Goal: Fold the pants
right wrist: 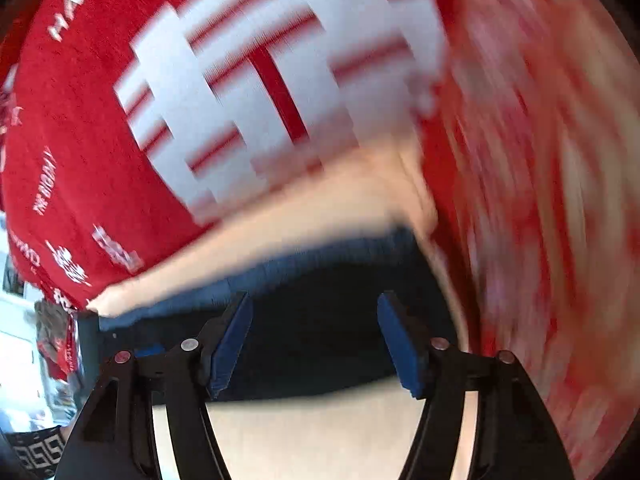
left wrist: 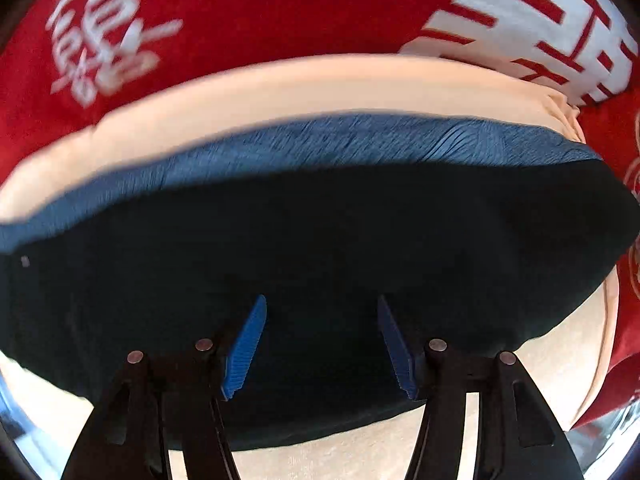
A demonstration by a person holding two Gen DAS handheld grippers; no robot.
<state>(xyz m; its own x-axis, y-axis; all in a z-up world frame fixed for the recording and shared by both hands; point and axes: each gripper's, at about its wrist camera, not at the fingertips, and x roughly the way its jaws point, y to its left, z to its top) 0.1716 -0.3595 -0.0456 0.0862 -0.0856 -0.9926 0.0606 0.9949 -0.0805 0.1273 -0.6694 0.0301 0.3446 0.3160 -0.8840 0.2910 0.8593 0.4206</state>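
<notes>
The pants (left wrist: 320, 248) are cream, with a ribbed blue band (left wrist: 360, 140) and a large dark navy panel across the middle. They lie on a red cloth and fill the left wrist view. My left gripper (left wrist: 320, 308) is open and empty over the dark panel. In the blurred right wrist view the pants (right wrist: 312, 208) show as cream fabric with the blue band and dark panel at their right end. My right gripper (right wrist: 314, 308) is open and empty over the dark panel near that end.
The red cloth (left wrist: 240, 12) has white lettering and a large white block pattern (right wrist: 256, 92). A blurred red and cream patterned fabric (right wrist: 540, 200) lies to the right. Room clutter (right wrist: 24, 360) shows at the far left past the cloth's edge.
</notes>
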